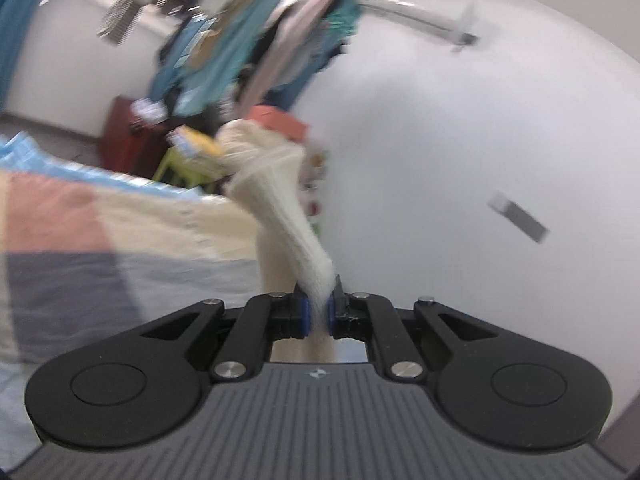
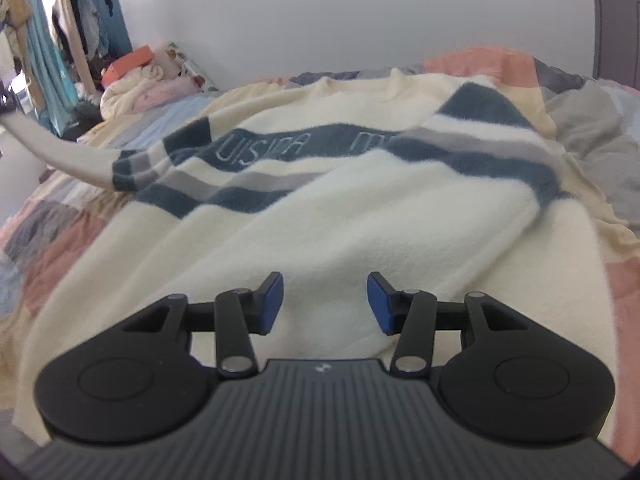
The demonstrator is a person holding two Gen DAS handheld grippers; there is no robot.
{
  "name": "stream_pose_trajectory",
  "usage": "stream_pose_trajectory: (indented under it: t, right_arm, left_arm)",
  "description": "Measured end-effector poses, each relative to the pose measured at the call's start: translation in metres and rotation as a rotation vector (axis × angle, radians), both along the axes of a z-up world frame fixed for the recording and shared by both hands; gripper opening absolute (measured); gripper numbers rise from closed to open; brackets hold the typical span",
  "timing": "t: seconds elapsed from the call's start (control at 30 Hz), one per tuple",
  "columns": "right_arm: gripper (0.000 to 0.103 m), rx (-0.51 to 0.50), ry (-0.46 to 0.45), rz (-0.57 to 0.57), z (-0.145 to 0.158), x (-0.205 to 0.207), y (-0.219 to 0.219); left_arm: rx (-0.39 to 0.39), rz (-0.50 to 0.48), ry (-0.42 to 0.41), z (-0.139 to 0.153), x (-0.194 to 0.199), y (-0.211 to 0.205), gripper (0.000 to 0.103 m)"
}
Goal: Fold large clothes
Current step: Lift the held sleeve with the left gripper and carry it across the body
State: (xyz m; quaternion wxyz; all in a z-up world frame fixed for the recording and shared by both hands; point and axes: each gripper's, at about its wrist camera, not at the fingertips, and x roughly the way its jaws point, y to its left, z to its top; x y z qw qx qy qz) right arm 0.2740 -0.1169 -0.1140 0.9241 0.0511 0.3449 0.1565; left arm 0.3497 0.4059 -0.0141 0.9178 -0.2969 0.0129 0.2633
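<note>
On the patchwork bedspread (image 2: 60,240), the left tool (image 1: 318,314) pinches the fuzzy cream sweater's (image 2: 304,216) ribbed cuff (image 1: 296,236); right tool (image 2: 325,300) spread.

patchwork bedspread (image 2: 60,236), hanging clothes (image 1: 248,40), orange box (image 2: 128,60), white wall (image 2: 320,12)

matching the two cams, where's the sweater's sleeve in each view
Left wrist: the sleeve runs up from the shut left gripper, centre frame.
Right wrist: the same sleeve stretches off to the left edge from the sweater, lifted off the bed.
Shared landmark: the hanging clothes.
</note>
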Motion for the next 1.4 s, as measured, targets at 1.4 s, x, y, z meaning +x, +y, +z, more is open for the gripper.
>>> stream_pose_trajectory:
  t: [1.4]
  right_arm:
    - [0.051,0.404,-0.153,-0.178,0.048,-0.059,-0.154]
  left_arm:
    - [0.015,-0.767,0.405,-0.197,0.061,-0.475,0.011]
